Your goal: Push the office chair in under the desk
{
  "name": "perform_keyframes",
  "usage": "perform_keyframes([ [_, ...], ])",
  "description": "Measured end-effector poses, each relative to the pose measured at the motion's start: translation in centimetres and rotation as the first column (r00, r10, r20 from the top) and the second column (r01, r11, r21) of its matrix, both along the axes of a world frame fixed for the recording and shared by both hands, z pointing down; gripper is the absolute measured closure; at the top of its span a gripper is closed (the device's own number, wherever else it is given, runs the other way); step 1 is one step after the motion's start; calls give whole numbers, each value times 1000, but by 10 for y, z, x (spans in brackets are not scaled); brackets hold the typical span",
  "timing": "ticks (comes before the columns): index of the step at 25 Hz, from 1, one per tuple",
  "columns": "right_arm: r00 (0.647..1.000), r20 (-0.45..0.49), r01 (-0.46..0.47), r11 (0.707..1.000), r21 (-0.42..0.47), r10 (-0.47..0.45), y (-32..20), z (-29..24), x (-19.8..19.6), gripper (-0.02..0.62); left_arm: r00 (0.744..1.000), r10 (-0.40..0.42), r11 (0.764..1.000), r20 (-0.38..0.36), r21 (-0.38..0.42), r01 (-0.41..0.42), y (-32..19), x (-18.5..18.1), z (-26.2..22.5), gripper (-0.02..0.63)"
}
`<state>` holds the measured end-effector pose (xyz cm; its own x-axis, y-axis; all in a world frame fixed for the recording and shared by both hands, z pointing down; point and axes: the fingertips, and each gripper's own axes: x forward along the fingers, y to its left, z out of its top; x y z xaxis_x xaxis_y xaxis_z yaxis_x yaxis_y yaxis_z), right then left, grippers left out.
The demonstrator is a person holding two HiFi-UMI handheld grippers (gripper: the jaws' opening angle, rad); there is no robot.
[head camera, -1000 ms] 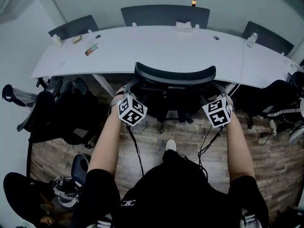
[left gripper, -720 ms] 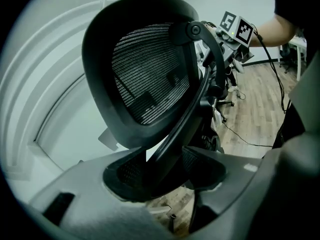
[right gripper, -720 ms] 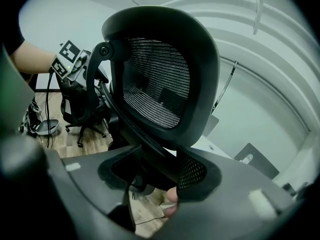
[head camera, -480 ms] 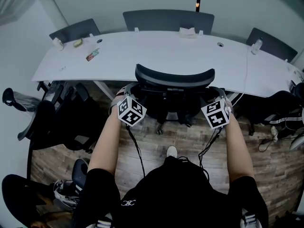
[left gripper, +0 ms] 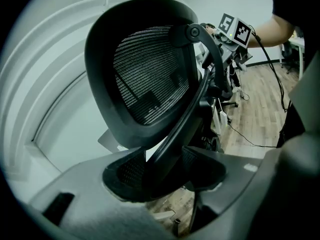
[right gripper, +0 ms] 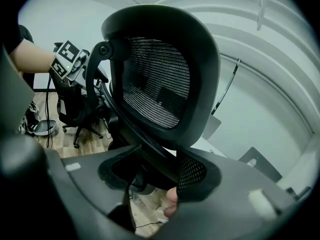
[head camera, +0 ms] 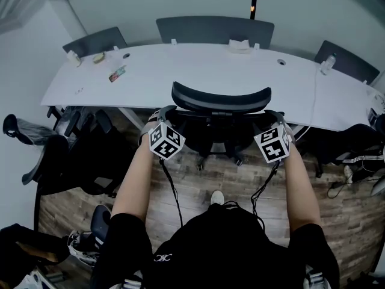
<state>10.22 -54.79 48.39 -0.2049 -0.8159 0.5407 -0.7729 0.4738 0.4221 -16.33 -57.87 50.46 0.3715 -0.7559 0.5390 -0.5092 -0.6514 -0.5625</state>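
The chair (head camera: 221,99) stands at the frame's centre, its back just short of the near edge of the desk (head camera: 198,65), its seat seemingly part-way beneath. The left gripper (head camera: 161,116) and right gripper (head camera: 275,118) flank it, each with jaws closed narrowly on a strut of the back frame. The push looks under way and nearly done; the next move calls for even forward pressure from both sides, so the chair rolls straight and clear of the dark chairs (head camera: 78,143) at the left.
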Motion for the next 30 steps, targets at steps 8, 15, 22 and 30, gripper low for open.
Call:
perform_keyframes([
  [8, 1000, 10, -3, 1000, -4, 3, -26, 0, 1, 367, 1000, 2, 1000, -1, 15, -2, -32, 1, 1, 377],
  [15, 1000, 21, -15, 1000, 24, 14, -32, -3, -11, 377, 1000, 27, 999, -12, 17, -27, -50, -10, -1, 376],
  [22, 999, 31, -35, 997, 71, 33, -33, -3, -14, 374, 998, 10, 997, -62, 76, -6, -55, -15, -4, 363],
  [30, 956, 292, -94, 977, 191, 35, -26, -28, -10, 455, 942, -142, 980, -305, 91, 177, -39, -19, -27, 497],
])
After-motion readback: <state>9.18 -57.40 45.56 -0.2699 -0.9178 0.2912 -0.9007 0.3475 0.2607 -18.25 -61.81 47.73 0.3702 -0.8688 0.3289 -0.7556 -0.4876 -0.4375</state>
